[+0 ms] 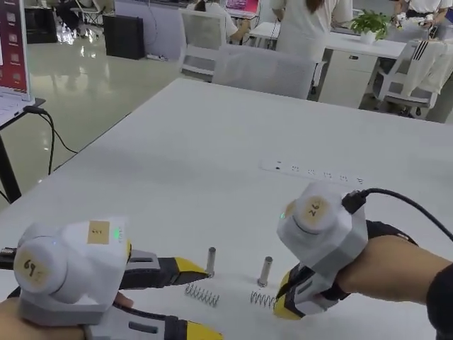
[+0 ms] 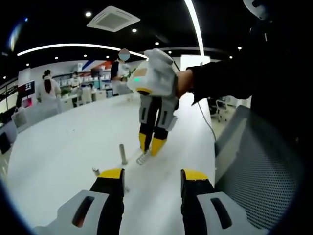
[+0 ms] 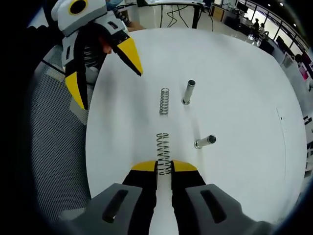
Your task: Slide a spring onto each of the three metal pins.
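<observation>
Two short metal pins stand upright on the white table. My right gripper is down at the table surface, shut on the end of a spring that lies flat; in the right gripper view the jaws pinch its near end. A second spring lies loose beside the left pin, just ahead of my left gripper, which is open with nothing in it. In the left gripper view the open left gripper faces the right gripper and a pin.
A white power strip lies farther back on the table. Beyond the far edge are a grey chair, desks and people. A black cable runs from the right gripper. A mesh chair sits at the table's near edge.
</observation>
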`<action>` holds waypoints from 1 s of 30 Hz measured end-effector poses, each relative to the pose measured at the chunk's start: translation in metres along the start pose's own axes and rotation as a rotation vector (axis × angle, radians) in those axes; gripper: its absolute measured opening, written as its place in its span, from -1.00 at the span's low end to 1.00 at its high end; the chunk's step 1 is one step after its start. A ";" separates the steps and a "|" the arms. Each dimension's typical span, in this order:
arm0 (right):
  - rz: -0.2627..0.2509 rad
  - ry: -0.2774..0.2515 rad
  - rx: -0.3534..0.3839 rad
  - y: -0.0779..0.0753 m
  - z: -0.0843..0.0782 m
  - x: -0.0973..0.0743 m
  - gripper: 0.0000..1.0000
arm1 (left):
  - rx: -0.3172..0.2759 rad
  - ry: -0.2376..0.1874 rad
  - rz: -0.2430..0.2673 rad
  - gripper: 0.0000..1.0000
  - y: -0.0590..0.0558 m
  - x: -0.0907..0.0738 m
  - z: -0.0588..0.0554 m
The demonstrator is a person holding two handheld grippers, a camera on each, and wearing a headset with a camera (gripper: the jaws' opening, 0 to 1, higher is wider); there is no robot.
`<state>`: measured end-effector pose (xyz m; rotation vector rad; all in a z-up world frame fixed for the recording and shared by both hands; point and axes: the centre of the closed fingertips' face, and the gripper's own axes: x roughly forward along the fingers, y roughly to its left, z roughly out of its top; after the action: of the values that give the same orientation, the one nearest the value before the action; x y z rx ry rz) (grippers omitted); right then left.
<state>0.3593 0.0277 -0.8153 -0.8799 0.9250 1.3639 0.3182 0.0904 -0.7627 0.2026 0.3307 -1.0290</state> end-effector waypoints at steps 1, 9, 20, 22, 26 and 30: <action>0.003 -0.003 -0.001 0.002 0.001 -0.003 -0.85 | 0.006 0.001 -0.003 -0.21 0.000 0.001 0.001; 0.050 -0.009 -0.033 0.023 0.010 -0.028 -0.85 | 0.053 0.006 -0.032 -0.25 -0.002 0.007 0.014; 0.063 -0.010 -0.078 0.035 0.022 -0.046 -0.85 | 0.090 -0.002 -0.043 -0.31 -0.005 0.010 0.025; 0.066 -0.005 -0.090 0.037 0.024 -0.046 -0.85 | 0.097 -0.003 -0.043 -0.34 -0.006 0.011 0.026; 0.076 0.001 -0.107 0.042 0.029 -0.045 -0.85 | 0.121 -0.001 -0.055 -0.44 -0.010 0.014 0.027; 0.084 0.013 -0.133 0.046 0.032 -0.043 -0.85 | 0.139 0.001 -0.075 -0.54 -0.016 0.016 0.028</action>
<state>0.3140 0.0414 -0.7619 -0.9602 0.8975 1.5078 0.3172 0.0606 -0.7427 0.3177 0.2689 -1.1273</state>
